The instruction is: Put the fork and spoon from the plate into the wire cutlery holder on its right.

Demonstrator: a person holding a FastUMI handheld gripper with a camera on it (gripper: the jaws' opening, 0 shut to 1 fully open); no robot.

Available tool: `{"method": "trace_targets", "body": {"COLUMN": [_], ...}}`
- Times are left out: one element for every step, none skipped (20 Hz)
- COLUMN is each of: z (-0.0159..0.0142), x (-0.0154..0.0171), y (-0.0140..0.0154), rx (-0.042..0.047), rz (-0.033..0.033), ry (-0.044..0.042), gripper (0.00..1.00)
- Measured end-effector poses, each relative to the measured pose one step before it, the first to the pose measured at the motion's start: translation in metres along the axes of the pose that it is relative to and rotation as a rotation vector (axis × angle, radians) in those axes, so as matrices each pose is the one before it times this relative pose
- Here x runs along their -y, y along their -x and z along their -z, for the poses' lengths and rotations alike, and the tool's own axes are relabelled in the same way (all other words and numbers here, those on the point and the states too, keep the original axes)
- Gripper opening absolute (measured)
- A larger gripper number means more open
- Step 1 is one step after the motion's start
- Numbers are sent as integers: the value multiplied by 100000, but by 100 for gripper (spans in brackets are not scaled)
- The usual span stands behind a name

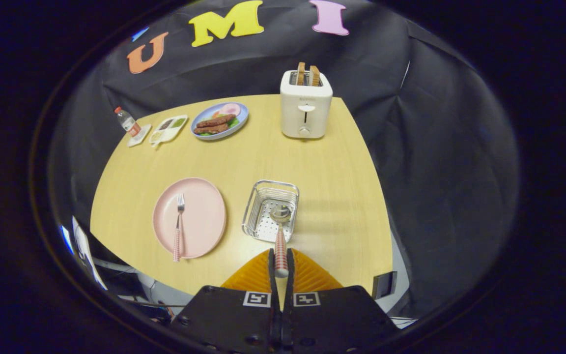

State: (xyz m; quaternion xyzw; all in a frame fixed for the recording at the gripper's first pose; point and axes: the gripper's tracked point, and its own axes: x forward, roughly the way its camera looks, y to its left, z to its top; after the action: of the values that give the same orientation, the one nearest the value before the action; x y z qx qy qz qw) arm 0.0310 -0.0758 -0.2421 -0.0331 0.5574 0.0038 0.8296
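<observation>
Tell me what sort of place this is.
Likely a staged breakfast table in a cloth-walled booth: a toaster with bread, a food plate, and a pink plate with a fork. The gripper holds a spoon over the wire holder.

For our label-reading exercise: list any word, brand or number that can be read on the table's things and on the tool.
Toaster: small front mark, too blurred to read.
Water bottle: label too small to read.
Hand-held gripper, shut on the spoon handle: two square coded markers, no words.
Nothing here can be quoted.
</observation>
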Motion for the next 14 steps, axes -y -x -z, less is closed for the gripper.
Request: {"method": "trace_targets", "body": {"z": [-13, 132, -46, -384, -260, 183, 62, 224, 219, 73, 17, -7, -147, -39], "x": [13, -156, -50, 342, 117, -115, -5, 51, 34, 79, 58, 28, -55, 18], "y": [-473, -476, -367, -171, -107, -110, 71, 9, -29, -121, 108, 67, 82, 264], "rx": [-1538, -1545, -672, 1610, 1109, 322, 597, 171, 175, 222, 159, 786, 1059, 1023], "rz": [258, -299, -123, 534, 50, -198, 88, 149, -89, 352, 27, -12, 122, 437], "ry": [-1058, -696, -673, -16, -9, -622, 220, 465, -434, -404, -714, -708, 96, -14], "gripper": [2, 2, 2, 2, 2, 3, 3, 5, 9, 10, 16, 21, 30, 41]}}
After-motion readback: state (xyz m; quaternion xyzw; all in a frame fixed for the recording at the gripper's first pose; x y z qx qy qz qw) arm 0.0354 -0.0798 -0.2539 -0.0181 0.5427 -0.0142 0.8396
